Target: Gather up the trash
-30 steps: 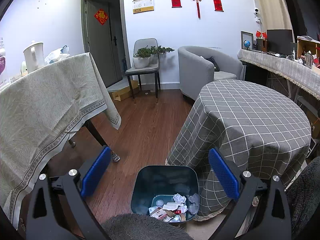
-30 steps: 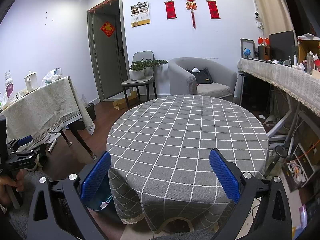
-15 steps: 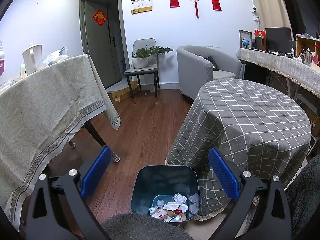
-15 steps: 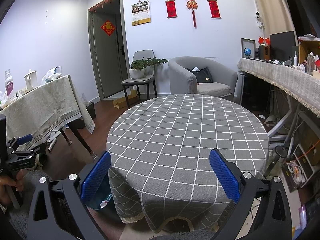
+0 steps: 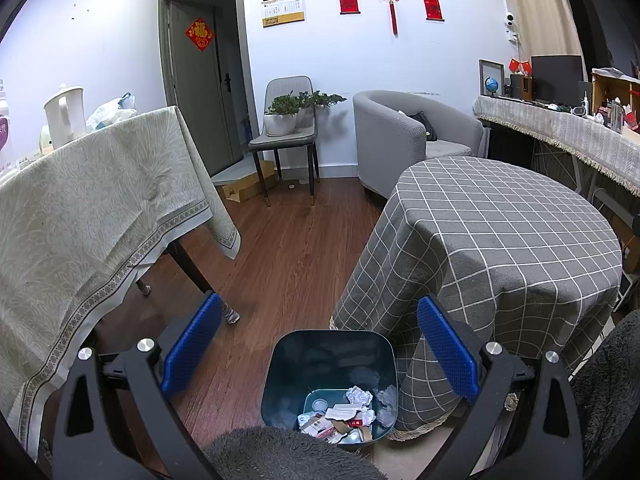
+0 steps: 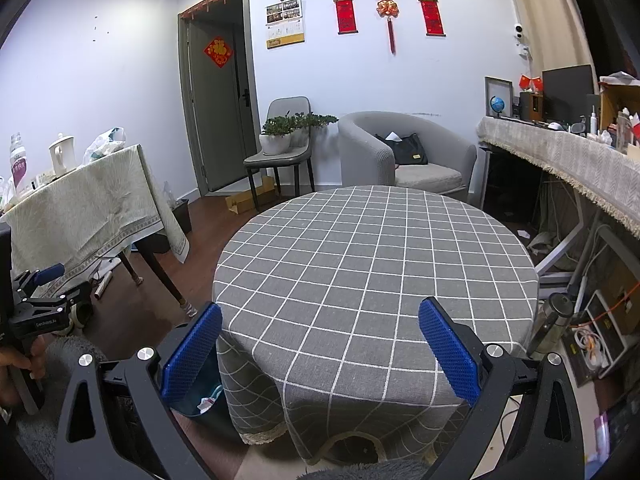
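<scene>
My left claw (image 5: 318, 350) stands wide open with nothing between its blue pads (image 5: 191, 348). It hangs above the bin (image 5: 280, 376), which sits on the wood floor (image 5: 280, 248) against the hanging edge of the checked cloth (image 5: 500, 240). The trash (image 5: 340, 416), crumpled paper and card scraps, lies in the bin's bottom; print on it is too small to read. Open floor runs ahead between the bin and the chair (image 5: 288, 136), with a draped side worktop (image 5: 88, 200) to the left.

My right claw (image 6: 319, 354) is likewise spread wide and grips nothing. It faces the round worktop (image 6: 372, 264), whose near edge lies between the fingers. The bin's rim (image 6: 196, 404) shows low left, just beside the cloth's fall. Further left the other rig (image 6: 44, 308) shows small white lettering I cannot make out.
</scene>
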`<act>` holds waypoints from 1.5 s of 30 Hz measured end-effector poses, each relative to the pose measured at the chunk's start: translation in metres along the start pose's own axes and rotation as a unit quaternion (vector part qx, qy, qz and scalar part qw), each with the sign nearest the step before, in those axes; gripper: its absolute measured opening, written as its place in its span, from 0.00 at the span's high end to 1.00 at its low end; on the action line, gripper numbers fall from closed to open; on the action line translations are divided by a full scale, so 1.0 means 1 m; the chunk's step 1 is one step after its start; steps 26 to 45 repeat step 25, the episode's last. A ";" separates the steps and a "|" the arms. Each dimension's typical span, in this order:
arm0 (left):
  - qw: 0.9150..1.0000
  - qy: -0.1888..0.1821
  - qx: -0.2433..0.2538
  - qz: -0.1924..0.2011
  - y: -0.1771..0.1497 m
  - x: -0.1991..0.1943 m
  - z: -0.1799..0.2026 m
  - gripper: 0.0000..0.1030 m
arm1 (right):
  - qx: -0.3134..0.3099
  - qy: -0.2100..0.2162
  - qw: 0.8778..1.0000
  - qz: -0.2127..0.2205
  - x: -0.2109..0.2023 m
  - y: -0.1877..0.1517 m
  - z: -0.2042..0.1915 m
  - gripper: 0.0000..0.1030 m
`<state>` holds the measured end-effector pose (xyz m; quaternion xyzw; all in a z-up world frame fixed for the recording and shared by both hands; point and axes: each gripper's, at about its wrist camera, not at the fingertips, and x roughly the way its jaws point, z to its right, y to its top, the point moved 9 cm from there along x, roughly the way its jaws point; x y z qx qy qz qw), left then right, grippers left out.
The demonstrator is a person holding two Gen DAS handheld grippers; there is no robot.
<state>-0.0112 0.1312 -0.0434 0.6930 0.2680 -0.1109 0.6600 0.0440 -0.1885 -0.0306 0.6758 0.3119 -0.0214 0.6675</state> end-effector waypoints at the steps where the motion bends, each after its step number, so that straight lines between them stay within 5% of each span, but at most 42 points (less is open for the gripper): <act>1: 1.000 0.000 0.000 0.000 0.000 0.000 0.000 0.03 | 0.000 0.000 1.000 0.000 0.000 -0.001 0.000 0.03; 45: 1.000 -0.003 0.001 -0.004 -0.001 0.002 0.001 0.03 | 0.000 0.000 1.000 -0.002 0.000 0.001 -0.001 0.03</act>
